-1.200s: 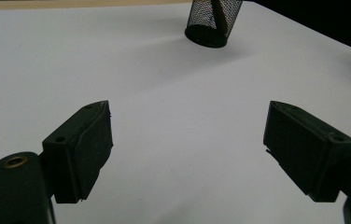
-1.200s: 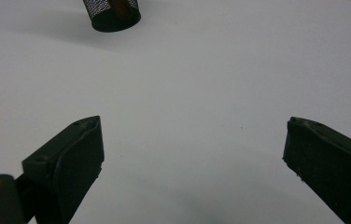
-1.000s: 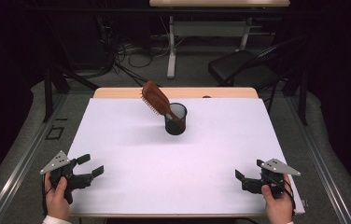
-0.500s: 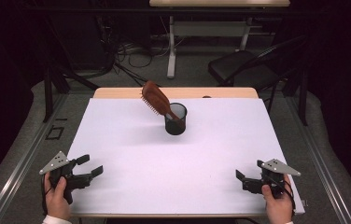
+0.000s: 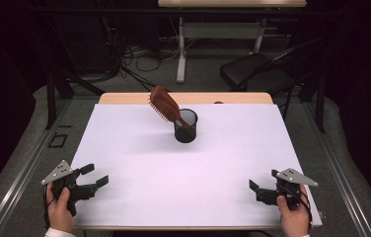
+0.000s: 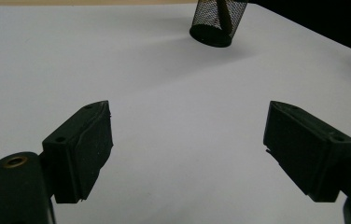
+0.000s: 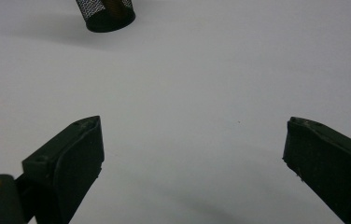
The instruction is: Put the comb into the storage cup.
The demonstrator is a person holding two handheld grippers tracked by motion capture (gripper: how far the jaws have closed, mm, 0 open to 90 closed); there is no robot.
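Centrally, mesh cup (image 5: 186,126), seemingly wooden hairbrush (image 5: 164,104)

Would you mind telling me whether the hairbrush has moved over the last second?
No. The hairbrush leans out of the mesh cup toward the table's far left, just as in the earlier high views.

You have a dark chair (image 5: 257,71) standing on the floor beyond the table's far edge. A white desk frame (image 5: 223,34) stands behind it, with cables (image 5: 144,57) lying on the floor to its left.

Brown hairbrush (image 5: 164,104), black mesh cup (image 5: 185,126)
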